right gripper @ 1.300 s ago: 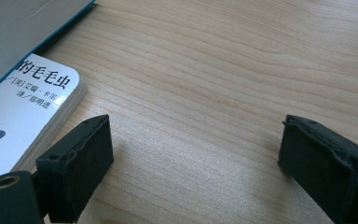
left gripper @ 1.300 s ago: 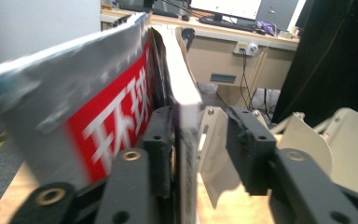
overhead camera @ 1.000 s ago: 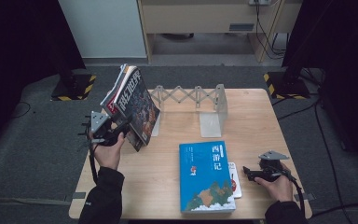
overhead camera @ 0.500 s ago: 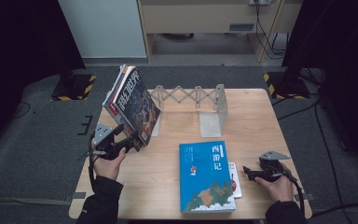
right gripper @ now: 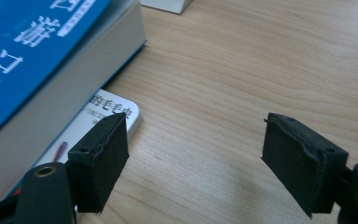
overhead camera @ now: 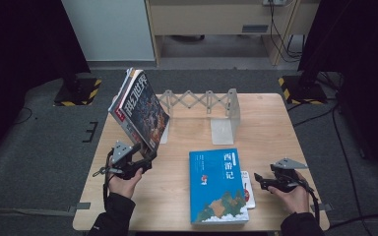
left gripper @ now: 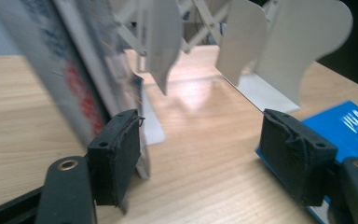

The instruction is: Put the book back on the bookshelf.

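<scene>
Clearly my left gripper (overhead camera: 145, 158) had just been opening: its jaws stood wide at the foot of the tilted magazines (overhead camera: 139, 108), one pad (left gripper: 116, 161) beside their lower edge (whether touching, I could not tell). They leaned at the left end of the accordion book rack (overhead camera: 202, 104). My right gripper (overhead camera: 260, 181), jaws apart and just closing on nothing, hovered beside the blue book (overhead camera: 217, 186) lying on a smaller white book (right gripper: 103, 116).

High view overhead; gripper views close, sharing blue book (overhead camera: 218, 187).
</scene>
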Demonstrator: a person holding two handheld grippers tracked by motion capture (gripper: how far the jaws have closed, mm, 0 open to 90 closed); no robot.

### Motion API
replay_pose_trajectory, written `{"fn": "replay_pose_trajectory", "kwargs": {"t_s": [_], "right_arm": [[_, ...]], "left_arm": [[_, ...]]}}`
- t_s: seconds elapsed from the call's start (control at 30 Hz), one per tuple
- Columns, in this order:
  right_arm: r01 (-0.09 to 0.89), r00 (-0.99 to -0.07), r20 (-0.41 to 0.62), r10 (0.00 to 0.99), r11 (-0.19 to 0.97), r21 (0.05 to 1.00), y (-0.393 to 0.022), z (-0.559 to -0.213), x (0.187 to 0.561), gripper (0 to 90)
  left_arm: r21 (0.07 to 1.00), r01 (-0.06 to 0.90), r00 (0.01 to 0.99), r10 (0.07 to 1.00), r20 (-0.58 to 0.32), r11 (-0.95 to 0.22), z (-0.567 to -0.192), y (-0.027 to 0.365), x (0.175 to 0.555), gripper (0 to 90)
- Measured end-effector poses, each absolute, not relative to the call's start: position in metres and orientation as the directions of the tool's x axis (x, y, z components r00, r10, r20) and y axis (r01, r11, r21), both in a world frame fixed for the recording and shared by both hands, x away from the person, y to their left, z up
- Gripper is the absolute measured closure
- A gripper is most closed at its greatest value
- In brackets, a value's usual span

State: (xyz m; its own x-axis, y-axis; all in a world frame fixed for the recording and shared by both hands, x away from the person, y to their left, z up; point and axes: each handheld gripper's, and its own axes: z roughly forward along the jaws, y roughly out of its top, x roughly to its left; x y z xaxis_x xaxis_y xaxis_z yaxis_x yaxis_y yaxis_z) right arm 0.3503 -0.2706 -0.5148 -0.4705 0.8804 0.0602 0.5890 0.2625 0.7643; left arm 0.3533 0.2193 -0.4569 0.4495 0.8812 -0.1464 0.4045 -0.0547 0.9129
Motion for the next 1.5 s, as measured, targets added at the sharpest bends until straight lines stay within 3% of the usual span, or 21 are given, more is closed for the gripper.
{"fn": "replay_pose_trajectory", "kwargs": {"t_s": [0.67, 1.5], "right_arm": [[0.553, -0.523, 0.13, 0.842, 0.219, 0.804, -0.248, -0.502, 0.343, 26.1], [0.586, -0.597, 0.236, 0.767, 0.215, 0.782, -0.215, -0.509, 0.338, 26.9]], "left_arm": [[0.842, 0.487, 0.608, 0.782, -0.137, -0.231, -0.488, 0.171, 0.347, 24.7], [0.772, 0.573, 0.693, 0.665, -0.277, -0.276, -0.514, 0.12, 0.339, 19.2]]}}
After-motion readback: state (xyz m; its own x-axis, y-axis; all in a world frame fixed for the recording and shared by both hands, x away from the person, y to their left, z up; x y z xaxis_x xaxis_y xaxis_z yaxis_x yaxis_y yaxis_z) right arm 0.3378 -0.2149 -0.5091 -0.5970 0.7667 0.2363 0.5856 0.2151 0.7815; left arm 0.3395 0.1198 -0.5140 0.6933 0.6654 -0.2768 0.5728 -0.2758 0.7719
